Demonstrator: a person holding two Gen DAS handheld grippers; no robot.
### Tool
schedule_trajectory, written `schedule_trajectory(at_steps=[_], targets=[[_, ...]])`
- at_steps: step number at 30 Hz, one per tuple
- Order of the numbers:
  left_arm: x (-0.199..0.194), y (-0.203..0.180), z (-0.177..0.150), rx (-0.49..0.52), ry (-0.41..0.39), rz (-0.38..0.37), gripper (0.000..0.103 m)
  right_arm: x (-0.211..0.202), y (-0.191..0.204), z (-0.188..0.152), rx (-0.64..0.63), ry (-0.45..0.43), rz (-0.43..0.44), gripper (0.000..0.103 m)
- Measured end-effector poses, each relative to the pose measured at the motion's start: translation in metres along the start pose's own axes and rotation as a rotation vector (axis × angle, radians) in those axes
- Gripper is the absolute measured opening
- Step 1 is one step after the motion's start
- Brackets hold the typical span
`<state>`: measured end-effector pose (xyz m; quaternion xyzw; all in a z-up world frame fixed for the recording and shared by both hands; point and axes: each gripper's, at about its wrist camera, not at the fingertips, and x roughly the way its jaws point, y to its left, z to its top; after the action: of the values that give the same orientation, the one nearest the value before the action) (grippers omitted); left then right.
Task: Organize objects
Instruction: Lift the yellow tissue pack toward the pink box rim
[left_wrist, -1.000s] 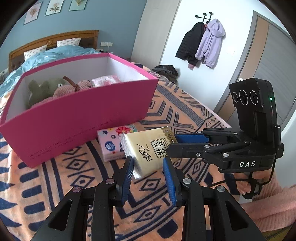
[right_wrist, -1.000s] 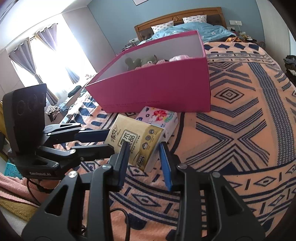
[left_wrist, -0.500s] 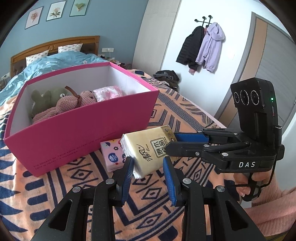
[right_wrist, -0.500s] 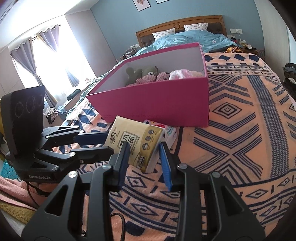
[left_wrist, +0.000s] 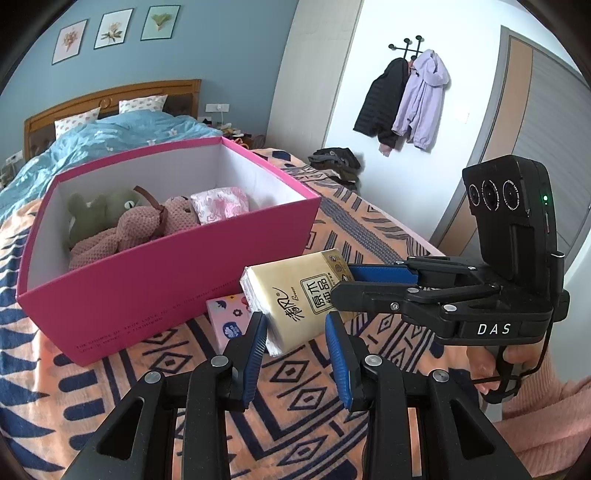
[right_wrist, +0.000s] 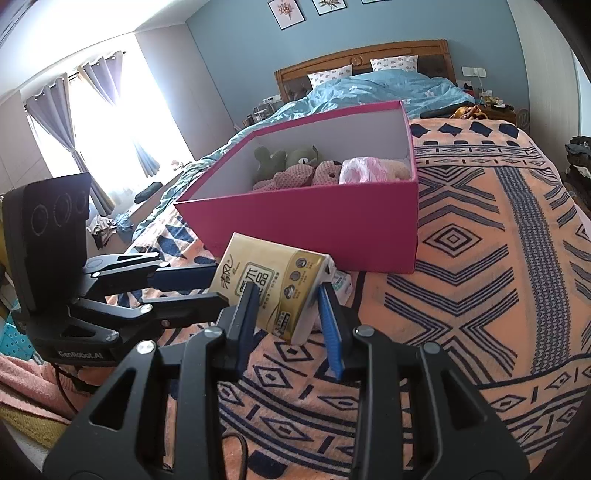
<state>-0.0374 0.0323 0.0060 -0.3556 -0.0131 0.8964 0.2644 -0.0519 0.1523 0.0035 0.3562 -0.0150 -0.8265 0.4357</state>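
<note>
Left wrist view: left tool (left_wrist: 295, 332) is closed on the near end of the gold tissue pack (left_wrist: 299, 295), blue pads pressing both sides. Right tool (left_wrist: 341, 282) comes in from the right and clamps the pack's far end. Pack is lifted clear of the bed blanket (left_wrist: 184, 369), tilted, just in front of the pink box (left_wrist: 155, 288). A second floral tissue pack (left_wrist: 227, 321) lies on the blanket below it, touching or just beside the box's front wall; can't tell which. Inside the box: green plush (left_wrist: 99, 214), pink knit plush (left_wrist: 136, 229), pink-wrapped pack (left_wrist: 219, 203) at the right end. A hand (left_wrist: 495, 365) with a pink sleeve holds the right tool's grip. Jackets (left_wrist: 402, 99) hang on the wall hook.

Right wrist view: right tool (right_wrist: 286, 306) is narrow, gripping the gold pack (right_wrist: 273, 284) at its near end. Left tool (right_wrist: 210, 284) enters from the left, holding the pack's other end. Pack hangs in the air in front of the box (right_wrist: 314, 221), below its rim. The floral pack (right_wrist: 341, 282) is mostly hidden behind it. Same plush toys (right_wrist: 295, 162) sit in the box's back half.
</note>
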Motion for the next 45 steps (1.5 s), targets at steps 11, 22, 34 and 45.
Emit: schedule_trajectory(at_steps=[11, 22, 34, 45], targets=[[0.000, 0.002, 0.005, -0.004, -0.014, 0.008, 0.033, -0.002, 0.002, 0.009, -0.020, -0.021, -0.006, 0.036], [-0.005, 0.006, 0.013, -0.004, -0.036, 0.020, 0.033, -0.003, 0.005, 0.017, -0.035, -0.038, 0.000, 0.036], [-0.005, 0.012, 0.023, -0.002, -0.056, 0.036, 0.033, -0.004, 0.005, 0.028, -0.041, -0.063, 0.006, 0.036], [-0.003, 0.016, 0.033, -0.007, -0.066, 0.043, 0.033, -0.007, 0.005, 0.040, -0.052, -0.090, 0.012, 0.036]])
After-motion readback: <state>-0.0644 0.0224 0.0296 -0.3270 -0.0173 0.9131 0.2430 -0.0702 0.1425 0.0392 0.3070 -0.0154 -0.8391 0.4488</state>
